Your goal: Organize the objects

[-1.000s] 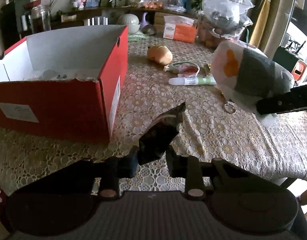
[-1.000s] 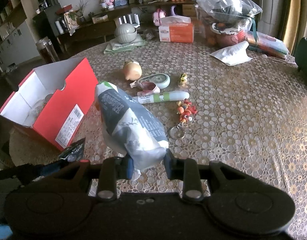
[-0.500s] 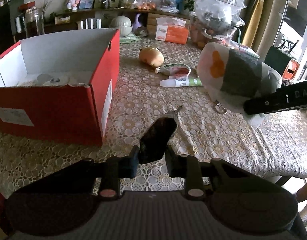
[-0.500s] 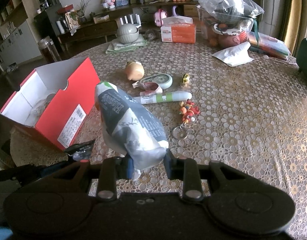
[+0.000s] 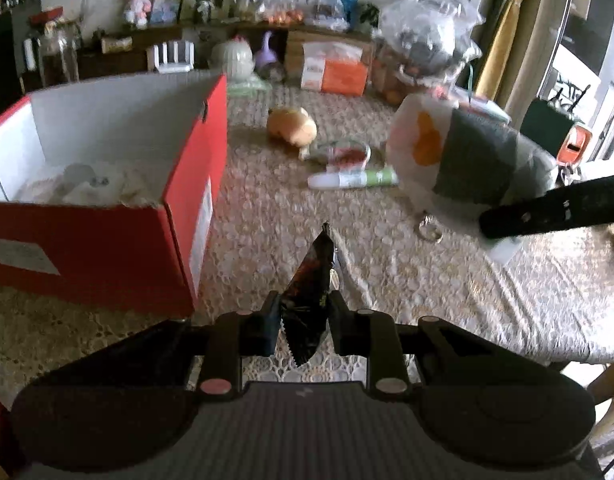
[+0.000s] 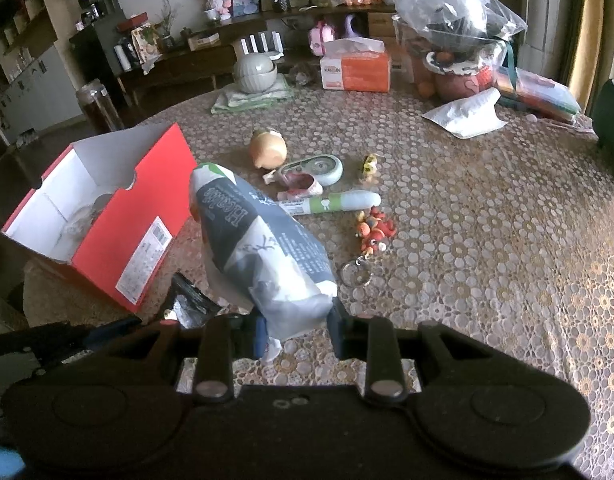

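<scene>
Broadly, the tabletop wears a lace-patterned cloth, and on its left side sits an open red box with white, crumpled contents that are too blurred to name. Next in size, a grey-and-white bag is clamped by its lower end in the right tongs and held up above the cloth, just right of the box. The left tongs are clenched on a small dark foil packet, raised near the box's front corner. Beyond lie an orange plush toy, a green-and-white marker, a tape dispenser and a red keychain.
</scene>
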Demonstrator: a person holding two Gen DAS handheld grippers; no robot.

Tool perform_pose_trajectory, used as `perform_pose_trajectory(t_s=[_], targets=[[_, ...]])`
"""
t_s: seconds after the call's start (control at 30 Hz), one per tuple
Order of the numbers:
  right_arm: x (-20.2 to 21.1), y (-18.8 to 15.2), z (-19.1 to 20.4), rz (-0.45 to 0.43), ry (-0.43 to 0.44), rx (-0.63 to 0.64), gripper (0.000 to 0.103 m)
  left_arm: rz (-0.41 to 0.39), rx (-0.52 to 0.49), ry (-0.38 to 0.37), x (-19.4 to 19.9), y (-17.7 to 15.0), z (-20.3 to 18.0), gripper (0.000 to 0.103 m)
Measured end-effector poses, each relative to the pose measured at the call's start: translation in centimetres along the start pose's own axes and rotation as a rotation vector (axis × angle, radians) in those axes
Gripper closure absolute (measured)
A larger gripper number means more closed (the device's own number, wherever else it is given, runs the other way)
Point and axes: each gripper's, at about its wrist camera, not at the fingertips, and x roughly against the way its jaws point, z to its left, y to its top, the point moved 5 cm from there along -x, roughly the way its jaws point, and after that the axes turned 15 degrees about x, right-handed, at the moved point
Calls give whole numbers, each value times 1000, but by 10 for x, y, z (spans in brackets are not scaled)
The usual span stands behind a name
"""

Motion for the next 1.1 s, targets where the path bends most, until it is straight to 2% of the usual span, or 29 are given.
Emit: perform_pose_trajectory(t_s=[0.2,0.33,0.4,0.47,0.63,0.67,0.7,0.77,0.9,1.0,1.1], targets=[[-1,-4,-3,5,4,-14,74,13,-42,-9,-14,5,-4,79],[-2,-4,-7,1,8,-23,74,39,-58,-6,-27,9,-6,72],[-2,-5,-9,-2,9,-28,74,60,-62,-18,-33,9,-7,52],[-3,-6,-12,-1,11,-33,74,56,-69,-11,-37,8,-8,46],[-8,-10,-17,10,16,-46,74,60,-80,9,-45,8,-12,46],[-9,-10,-17,11,16,-46,74,58,-82,16,-46,8,-12,50],[-9,-11,-17,12,17,-46,74,60,-86,23,-47,8,-12,59],[-9,-10,-17,11,19,-46,74,67,-87,19,-48,7,-13,65],[-6,-11,-15,9,20,-42,74,54,-95,35,-42,7,-14,71],[-1,-9,-9,2,19,-29,74,49,-56,9,-30,12,-12,77],[6,-3,-1,-12,24,-10,74,41,-21,-24,-12,22,-11,77]])
